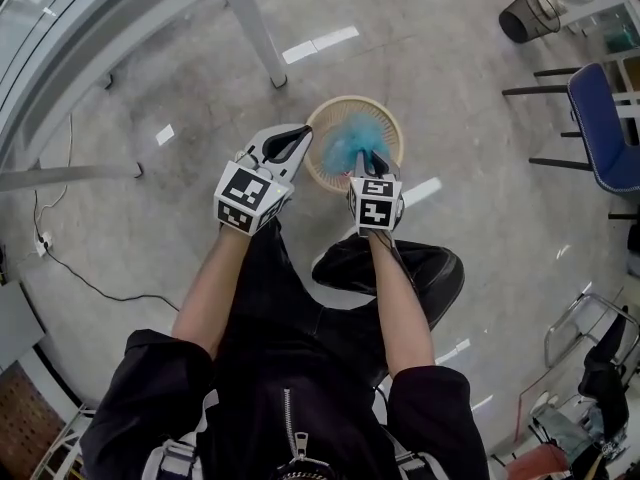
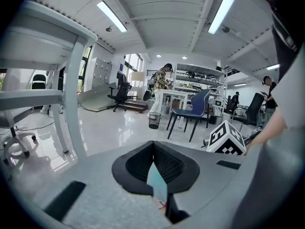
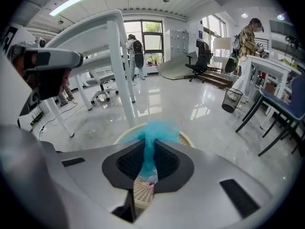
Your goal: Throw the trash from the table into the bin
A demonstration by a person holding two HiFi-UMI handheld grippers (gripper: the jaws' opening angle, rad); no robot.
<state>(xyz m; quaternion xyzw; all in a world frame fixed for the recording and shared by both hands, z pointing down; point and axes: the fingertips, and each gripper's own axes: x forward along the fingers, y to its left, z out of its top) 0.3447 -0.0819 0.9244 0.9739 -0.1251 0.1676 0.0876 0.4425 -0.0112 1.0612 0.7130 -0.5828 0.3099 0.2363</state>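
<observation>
Floor (image 1: pixel 430 58) of polished grey concrete spreads through a wide workshop room, streaked with the glare of ceiling strip lights. On it stands the round beige bin (image 1: pixel 393 128), directly in front of the person's black-trousered legs (image 1: pixel 400 268).

Over the bin's mouth the right gripper (image 1: pixel 361 160) is clenched on a fluffy blue wad (image 1: pixel 350 138), which spreads out above the opening. At the bin's left rim the left gripper (image 1: pixel 302 136) has its jaws pinched together on a thin pale blue scrap (image 2: pixel 157 185); the head view does not show whether that scrap is over the bin or just outside it.

Open floor runs to the bin's left and beyond it on the right. A white table leg (image 1: pixel 250 23) slants to the floor just beyond the bin on the left and is the nearest thing in the way. A blue chair (image 1: pixel 598 118) stands well apart to the bin's right, with a black mesh wastebasket (image 1: pixel 525 18) farther off behind it. A dark cable (image 1: pixel 95 283) trails across the floor well to the bin's left.
</observation>
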